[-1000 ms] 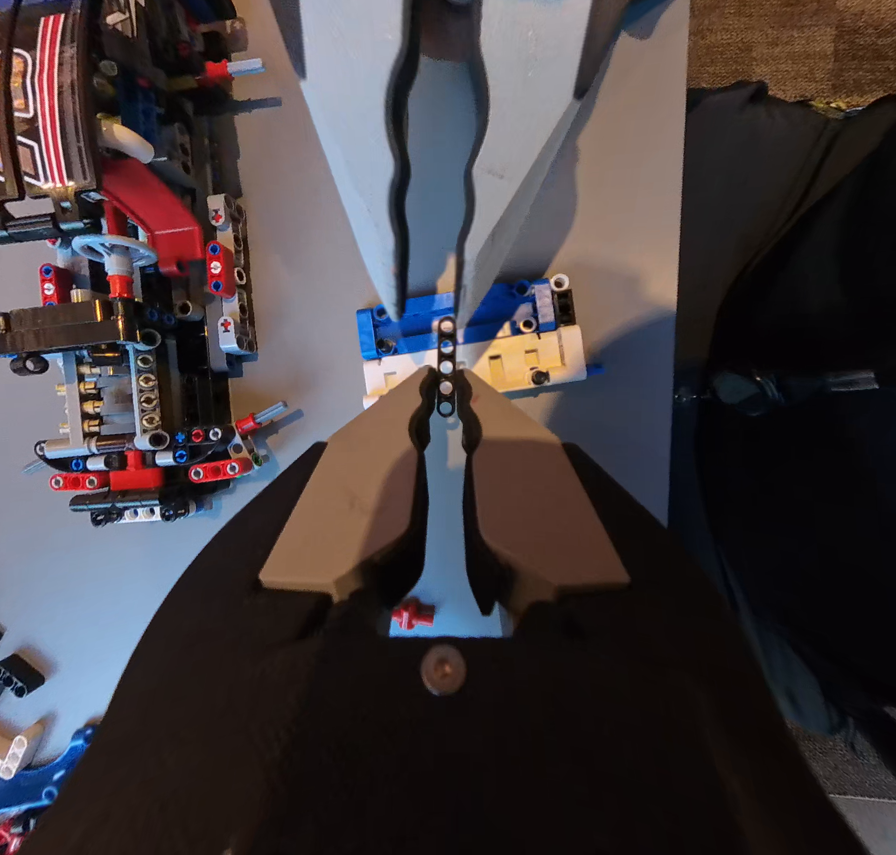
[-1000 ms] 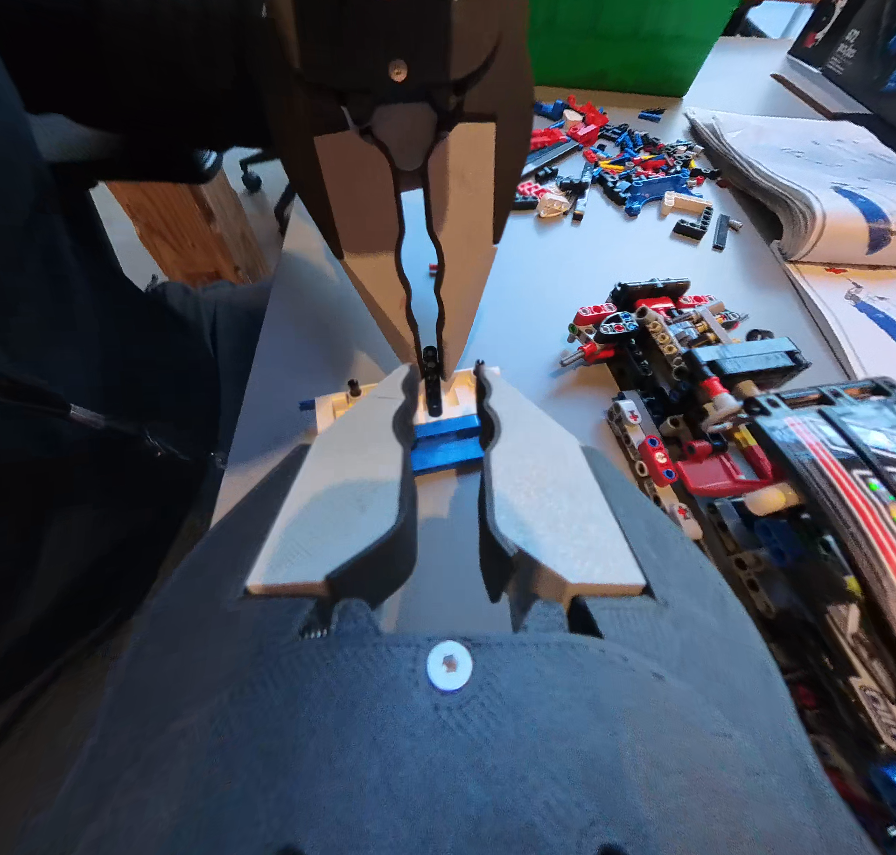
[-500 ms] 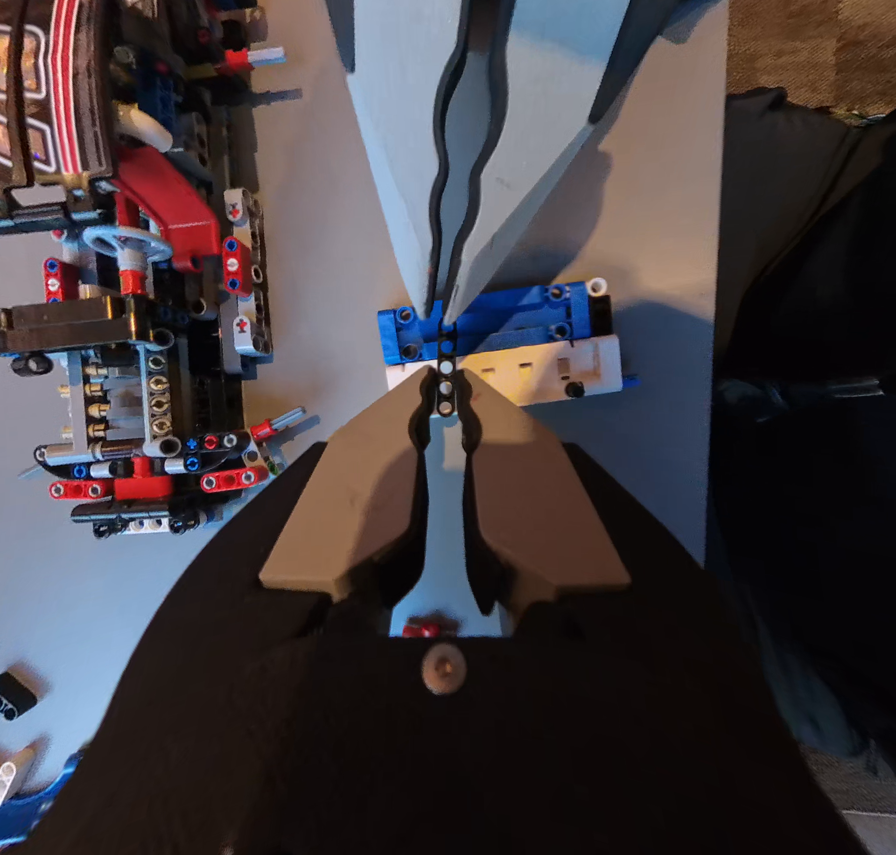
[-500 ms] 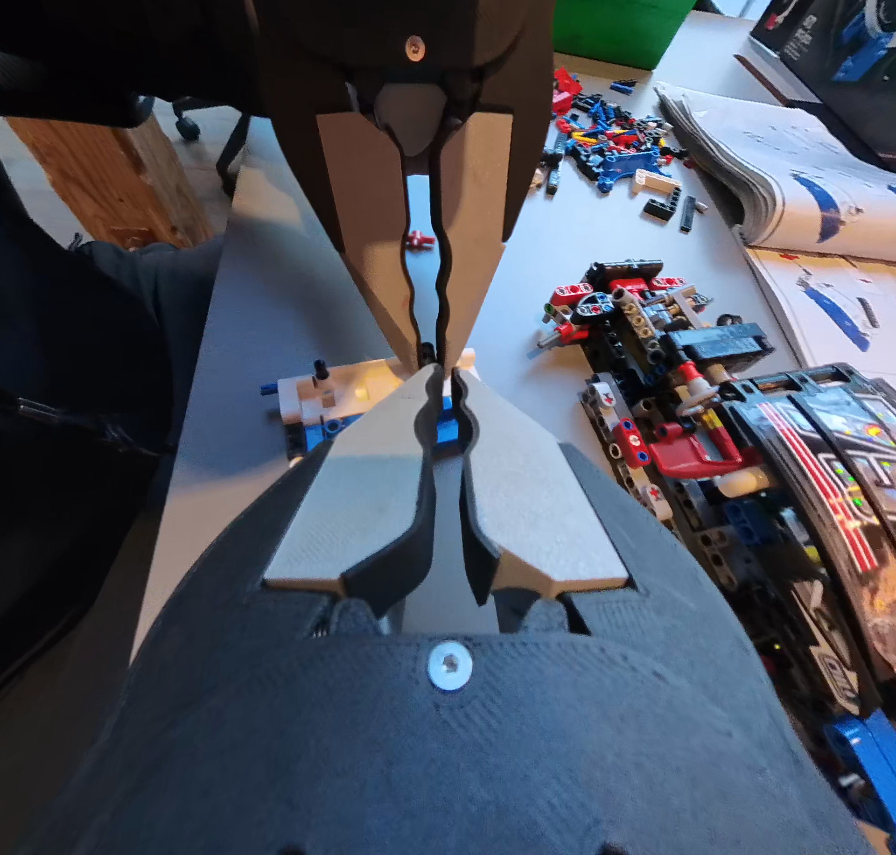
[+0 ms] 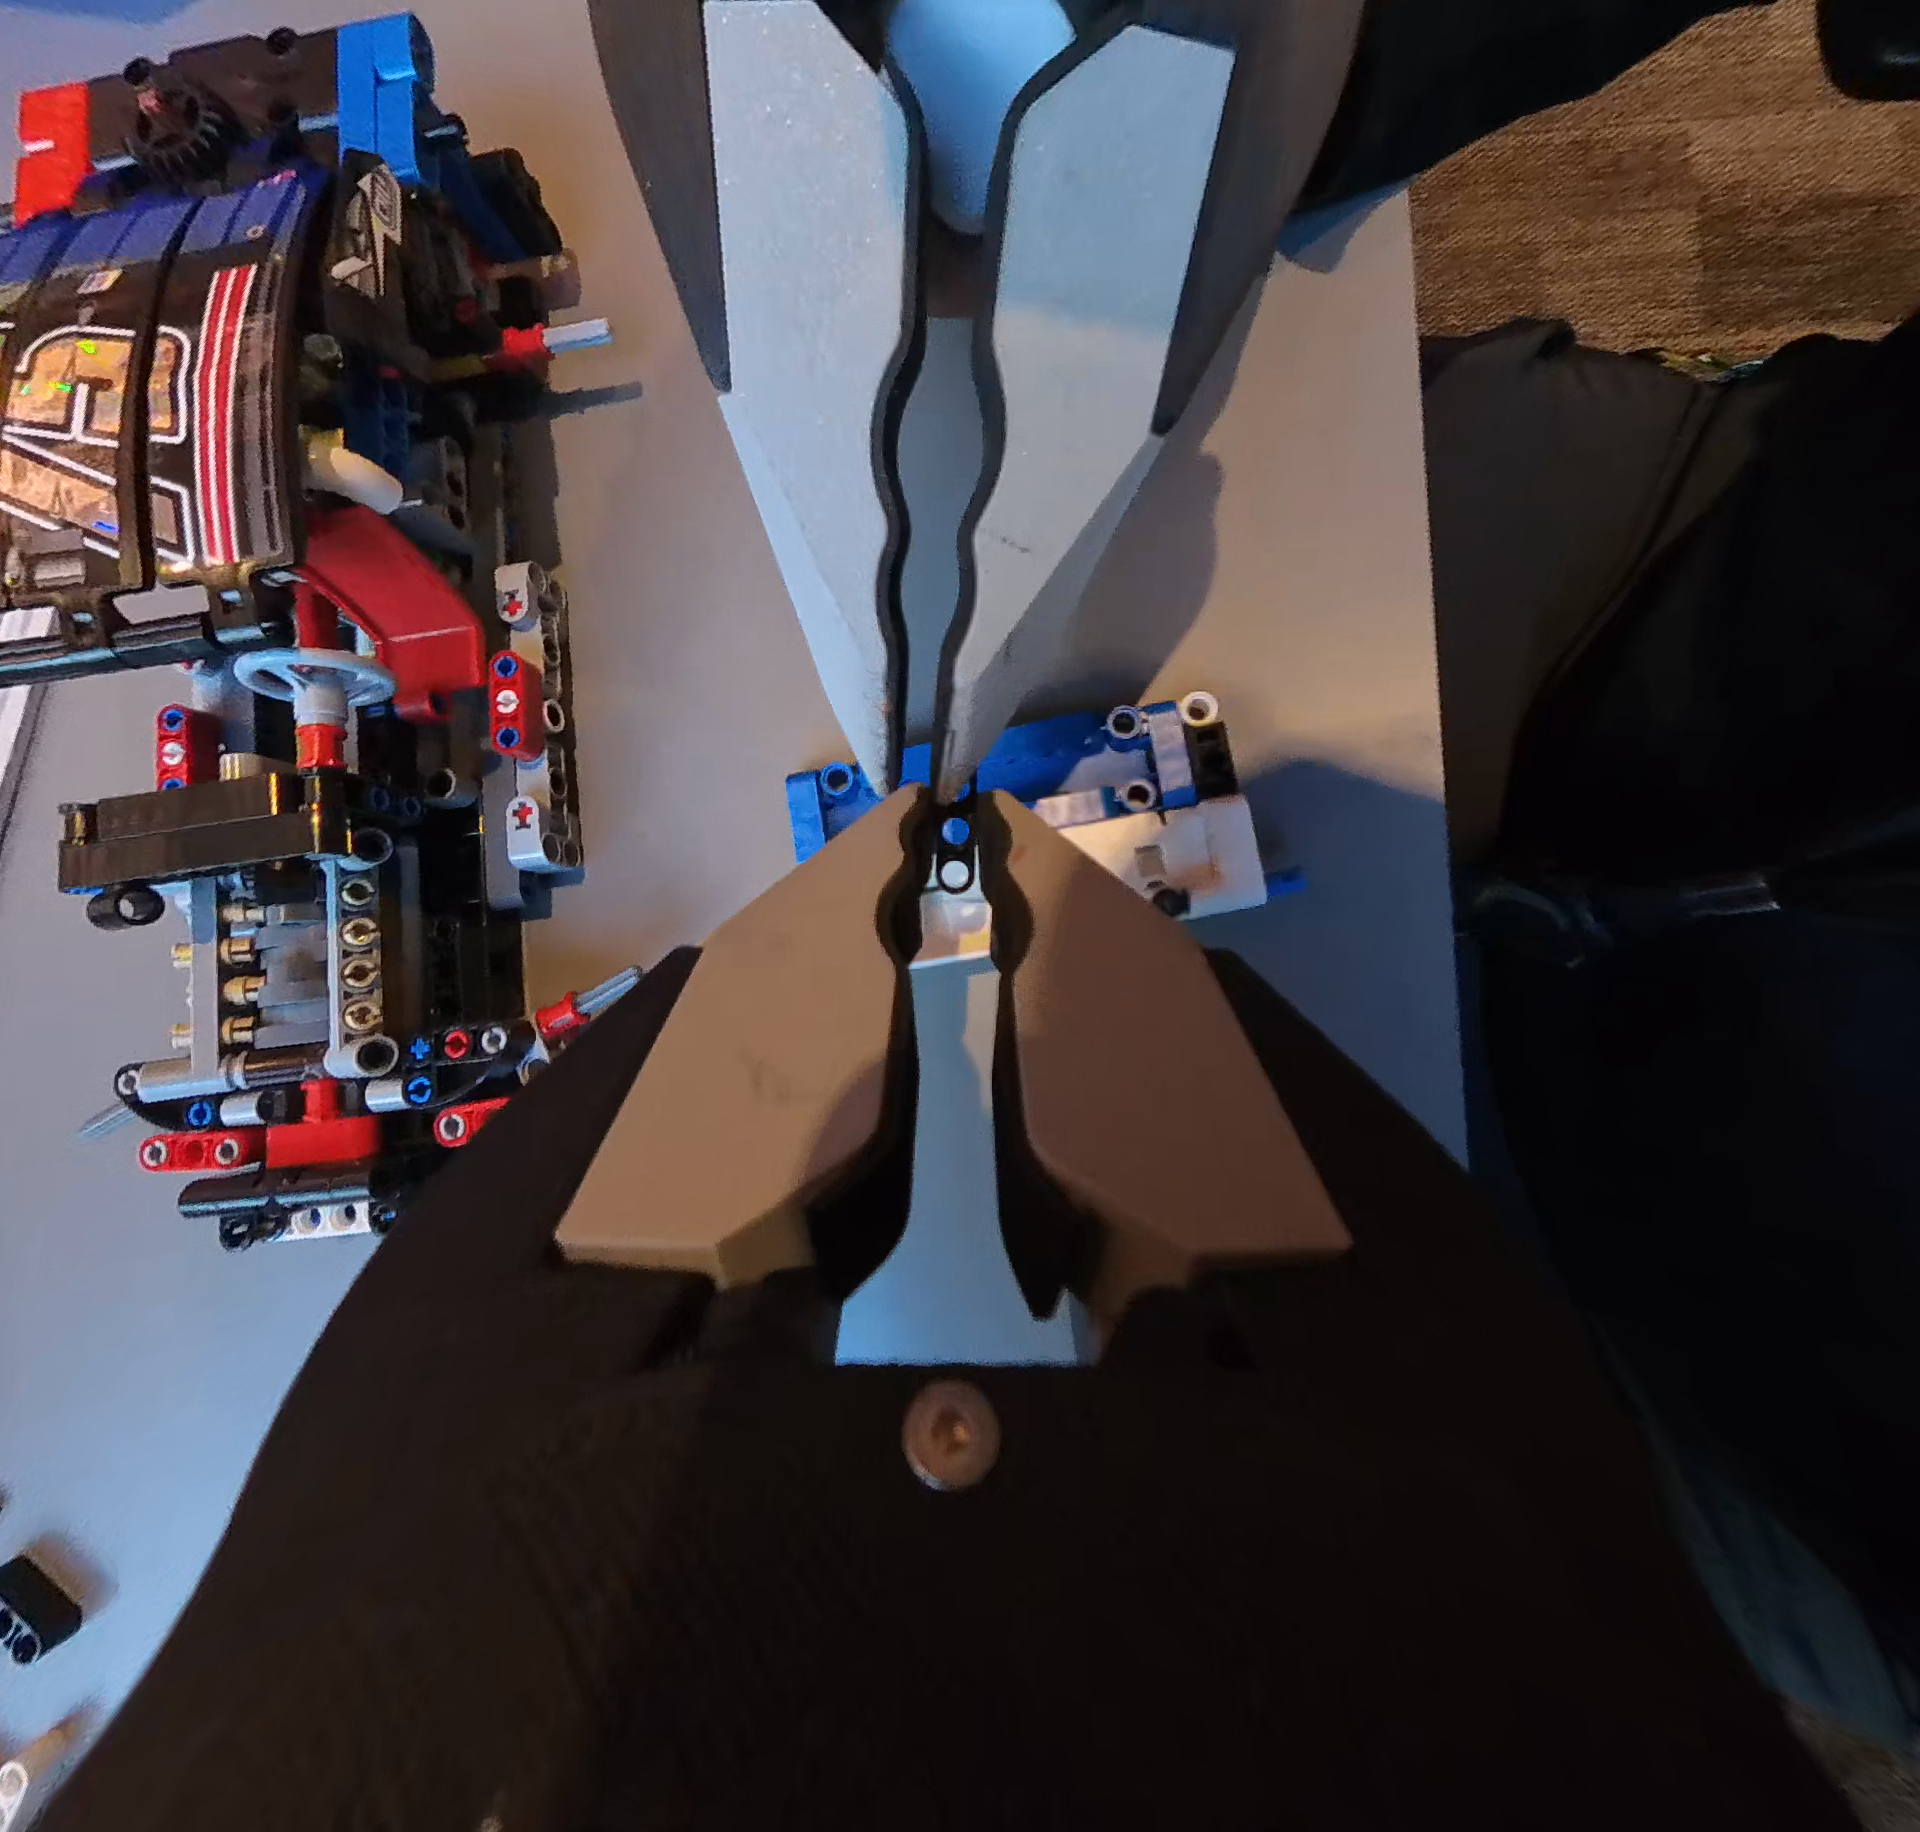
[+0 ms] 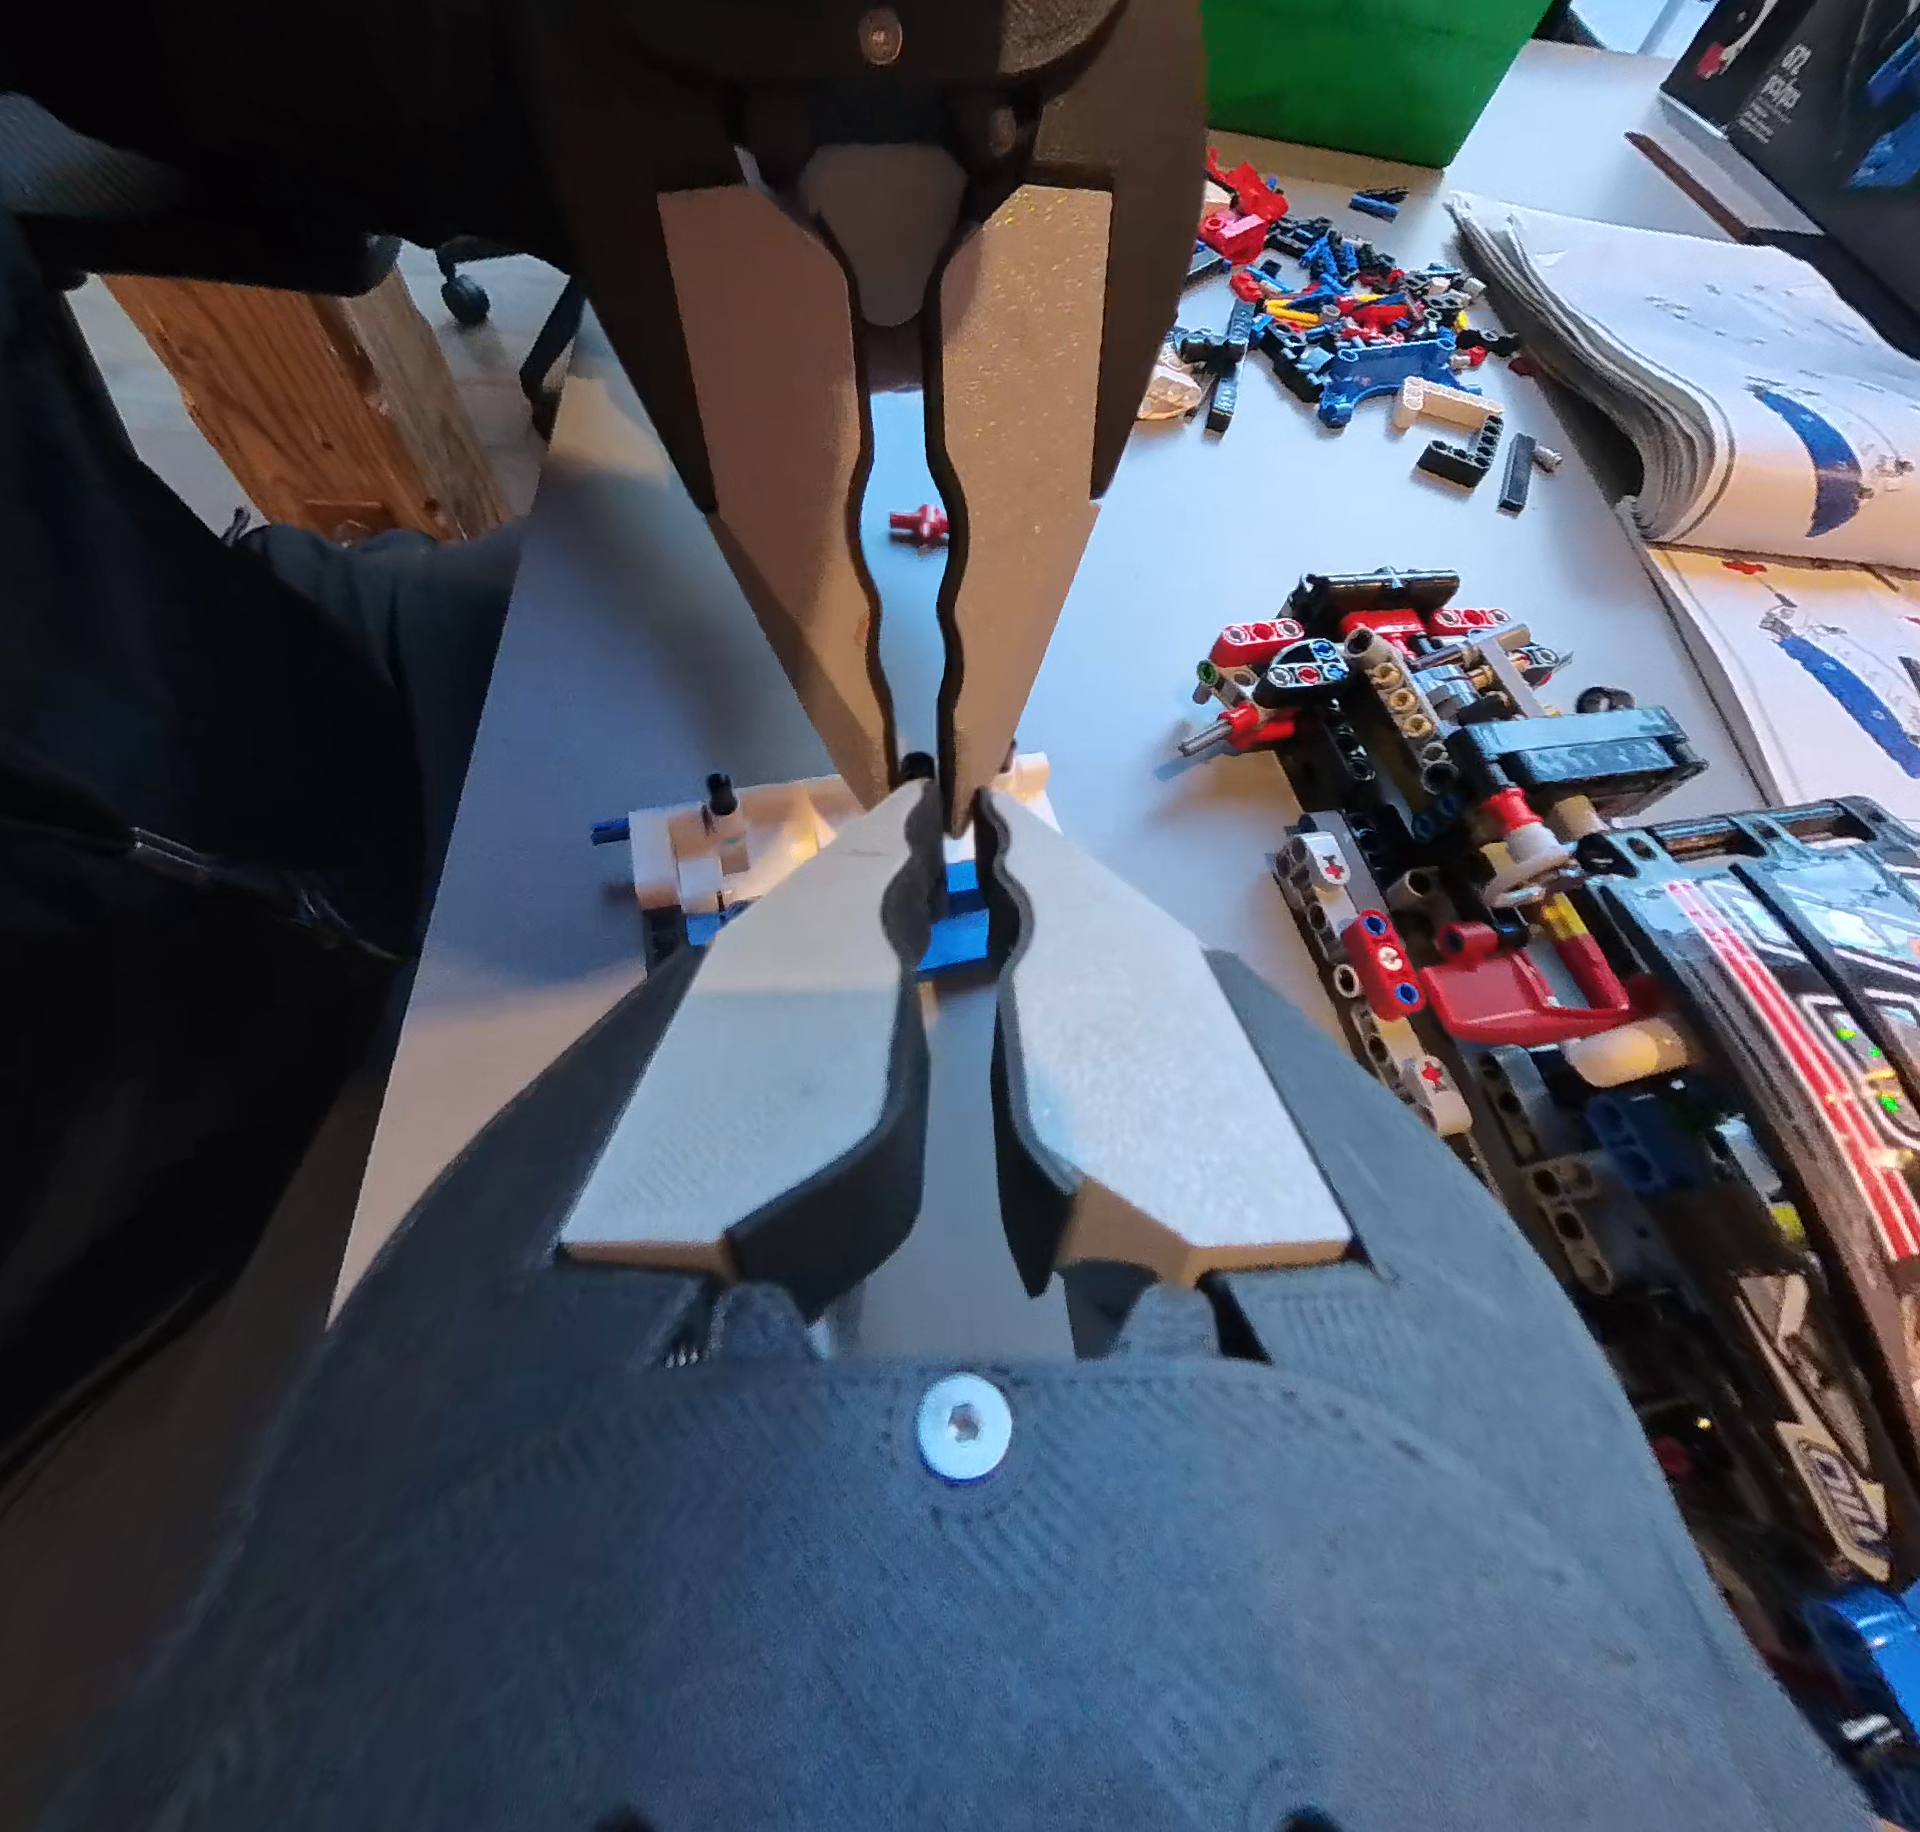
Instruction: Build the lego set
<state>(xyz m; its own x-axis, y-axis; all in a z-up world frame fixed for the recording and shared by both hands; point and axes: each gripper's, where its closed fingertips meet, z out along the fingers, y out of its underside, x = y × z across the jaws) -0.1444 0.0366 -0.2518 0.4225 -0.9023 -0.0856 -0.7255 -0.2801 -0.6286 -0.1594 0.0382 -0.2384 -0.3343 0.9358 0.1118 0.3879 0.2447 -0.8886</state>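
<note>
A thin black beam with holes (image 5: 954,852) stands over a blue and white sub-assembly (image 5: 1195,826) on the grey table (image 5: 1330,535). My left gripper (image 5: 951,816), with tan fingers, is shut on the beam's lower part. My right gripper (image 6: 954,811) meets it tip to tip from the far side and is shut on the beam's other end. In the right wrist view the sub-assembly (image 6: 675,847) lies just behind both pairs of tips, and the left gripper (image 6: 920,774) reaches down from the top. Most of the beam is hidden between the fingers.
A large, partly built car model (image 5: 260,639) lies close by, also seen in the right wrist view (image 6: 1558,899). Loose pieces (image 6: 1351,328), an open instruction booklet (image 6: 1714,380), a green bin (image 6: 1351,16) and a red pin (image 6: 920,525) lie farther off. The table edge and a person's dark clothing (image 5: 1714,847) are next to the sub-assembly. My two grippers' fingertips are within a few centimetres of each other.
My right gripper's fingers have closed from a wide gap onto the beam. The two grippers have come together, so less of the beam shows. The sub-assembly has shifted slightly.
</note>
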